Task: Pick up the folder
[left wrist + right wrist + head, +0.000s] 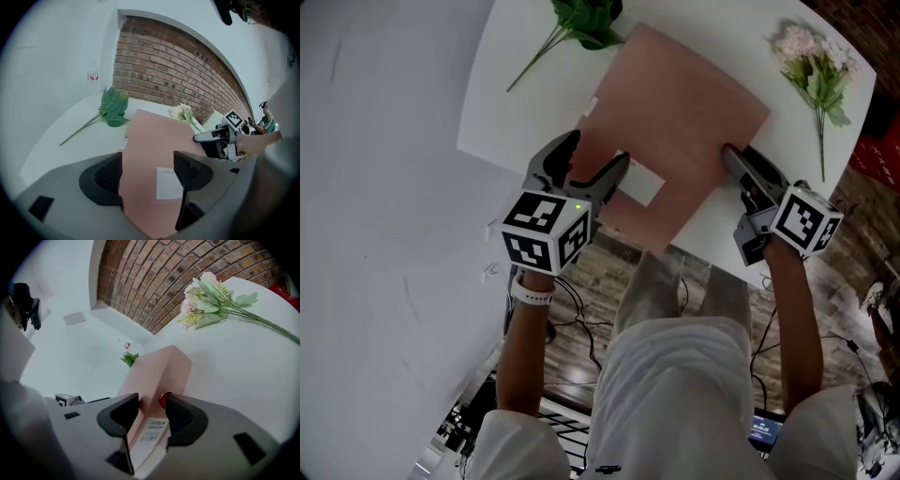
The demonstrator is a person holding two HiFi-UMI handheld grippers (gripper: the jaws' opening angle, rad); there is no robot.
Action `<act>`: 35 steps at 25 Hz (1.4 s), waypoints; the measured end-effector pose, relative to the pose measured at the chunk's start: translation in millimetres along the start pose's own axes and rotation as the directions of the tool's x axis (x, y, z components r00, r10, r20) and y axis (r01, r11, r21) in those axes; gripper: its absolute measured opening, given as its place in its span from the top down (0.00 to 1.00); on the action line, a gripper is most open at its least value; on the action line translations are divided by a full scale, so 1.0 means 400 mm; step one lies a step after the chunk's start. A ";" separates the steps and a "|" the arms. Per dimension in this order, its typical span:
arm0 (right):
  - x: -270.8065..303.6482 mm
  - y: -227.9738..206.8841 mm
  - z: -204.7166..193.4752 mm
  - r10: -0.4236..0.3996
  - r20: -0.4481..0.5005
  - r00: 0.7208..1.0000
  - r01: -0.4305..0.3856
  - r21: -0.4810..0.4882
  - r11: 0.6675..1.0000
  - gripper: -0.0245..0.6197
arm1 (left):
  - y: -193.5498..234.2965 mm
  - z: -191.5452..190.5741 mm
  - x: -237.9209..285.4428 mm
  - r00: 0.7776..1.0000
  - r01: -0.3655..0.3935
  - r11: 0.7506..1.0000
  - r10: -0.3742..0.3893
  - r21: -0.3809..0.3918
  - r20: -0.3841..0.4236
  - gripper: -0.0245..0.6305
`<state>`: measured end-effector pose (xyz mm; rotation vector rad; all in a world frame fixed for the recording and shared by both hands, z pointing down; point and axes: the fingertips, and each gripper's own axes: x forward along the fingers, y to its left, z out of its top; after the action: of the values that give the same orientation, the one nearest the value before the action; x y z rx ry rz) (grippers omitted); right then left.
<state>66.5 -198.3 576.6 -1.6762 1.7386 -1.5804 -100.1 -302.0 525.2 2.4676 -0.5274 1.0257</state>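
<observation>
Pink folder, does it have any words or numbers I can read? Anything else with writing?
Nothing can be read clearly.
White label on the folder: faint print, too blurred.
Barcode sticker on the folder's edge: print too small.
Small sticker at the folder's left edge: too small.
Marker cubes: black-and-white squares, no words.

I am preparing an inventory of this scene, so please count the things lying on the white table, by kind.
folder: 1
plant sprigs: 2 (green leafy sprig, pink flower sprig)
Total: 3
Not counted: the small white tag at the folder's edge. I cannot tell whether it is loose or attached.
</observation>
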 end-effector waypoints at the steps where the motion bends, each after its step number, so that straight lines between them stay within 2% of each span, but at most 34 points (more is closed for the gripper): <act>1: 0.000 0.000 0.001 -0.002 0.001 1.000 0.002 -0.001 1.000 0.67 | 0.011 0.000 0.001 1.000 -0.001 1.000 0.002 0.003 -0.004 0.46; 6: -0.001 -0.002 0.000 -0.016 -0.002 1.000 0.016 -0.003 1.000 0.67 | 0.063 -0.008 0.015 0.999 -0.002 0.998 0.004 0.056 -0.049 0.46; 10: -0.002 -0.001 0.002 -0.023 -0.007 1.000 0.023 -0.012 1.000 0.67 | 0.091 -0.015 0.048 0.995 0.044 0.997 -0.037 0.070 -0.094 0.46; 16: 0.000 0.004 0.001 -0.031 -0.002 1.000 0.031 -0.005 0.999 0.68 | 0.098 -0.031 0.080 0.970 0.204 0.978 -0.207 -0.032 -0.131 0.46; 22: 0.003 0.003 0.001 -0.022 -0.014 1.000 0.021 -0.016 1.000 0.68 | 0.092 -0.039 0.097 0.949 0.272 0.959 -0.280 -0.076 -0.144 0.46; 25: 0.002 0.006 0.004 -0.024 -0.016 1.000 0.024 -0.030 0.999 0.68 | 0.090 -0.040 0.098 0.949 0.282 0.956 -0.290 -0.079 -0.121 0.46; 30: 0.004 0.007 -0.003 -0.028 -0.010 1.000 0.027 -0.045 0.999 0.69 | 0.092 -0.038 0.092 0.959 0.262 0.964 -0.264 -0.038 -0.100 0.47; 35: 0.002 0.010 0.002 -0.024 -0.024 0.999 0.022 -0.060 0.998 0.70 | 0.084 -0.039 0.082 0.963 0.252 0.967 -0.255 -0.049 -0.089 0.48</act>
<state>64.8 -200.4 573.2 -1.7171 1.8021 -1.5804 -104.0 -328.5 566.7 2.3642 -0.1911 1.0116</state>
